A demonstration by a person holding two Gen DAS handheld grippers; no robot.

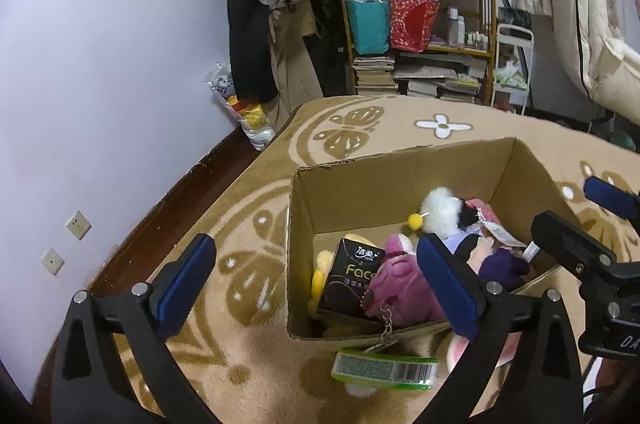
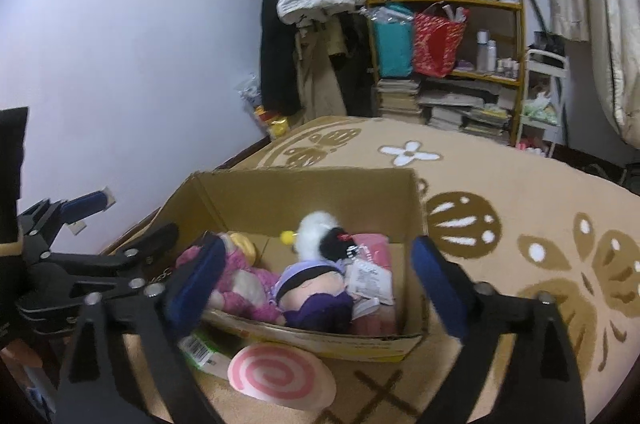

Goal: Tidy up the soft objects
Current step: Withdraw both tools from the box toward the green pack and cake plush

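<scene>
- The left gripper point(image 1: 316, 288) has its jaws spread wide with nothing between the pads; it hangs over the near left corner of the box point(image 1: 400, 160).
- The right gripper point(image 2: 316, 288) is likewise spread and empty, above the box's near wall.
- Inside the box, on the rug point(image 2: 520, 192): a pink plush point(image 1: 400, 284), a purple doll point(image 2: 316, 296), a white pompom toy point(image 2: 320, 236), a yellow plush point(image 1: 320, 264), a pink pack point(image 2: 376, 248) and a black tissue pack point(image 1: 352, 276) standing on end.
- Outside, just before the near wall: a swirl cushion point(image 2: 280, 376) and a green pack point(image 1: 384, 370). These look like what is left to put in.
- Risk: a keychain point(image 1: 386, 328) from the pink plush hangs over the near wall; a finger coming down there could snag it and drag the plush out.
- Risk: the two grippers are near each other at the box's front, so both reaching for the floor items could collide.
- Risk: the cushion is broad and soft; a pinch at its edge may slip or fold it.
- Risk: the near wall is low and bowed, and a push on it could shift the box.
</scene>
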